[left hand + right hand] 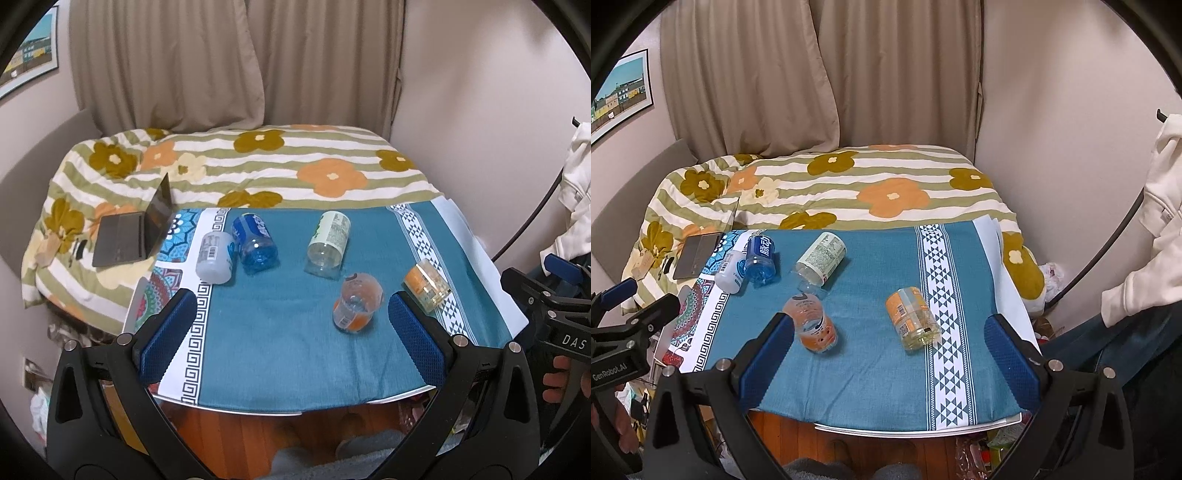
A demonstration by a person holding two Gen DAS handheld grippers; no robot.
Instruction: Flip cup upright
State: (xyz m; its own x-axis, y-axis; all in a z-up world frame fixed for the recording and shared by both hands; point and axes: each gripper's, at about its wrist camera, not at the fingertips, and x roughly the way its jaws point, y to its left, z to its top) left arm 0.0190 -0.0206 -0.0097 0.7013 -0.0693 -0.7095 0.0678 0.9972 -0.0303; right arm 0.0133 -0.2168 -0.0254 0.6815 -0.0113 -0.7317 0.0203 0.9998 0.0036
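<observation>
Between wide-spread, empty blue textured fingers (173, 325) of both grippers (left gripper (291, 332), right gripper (892, 354)) lies the teal cloth surface (280, 332). Five clear plastic cups on their sides: white (215, 257), blue (254, 240), green-labelled (328, 240), orange (355, 302), yellow-orange (426, 285).

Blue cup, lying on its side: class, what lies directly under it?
The blue cup rests on the teal tablecloth, touching the white cup beside it. The table beneath is covered; only its front edge shows.

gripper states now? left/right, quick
Left hand-held gripper: open, holding nothing, above the teal tablecloth.
Right hand-held gripper: open, holding nothing.
</observation>
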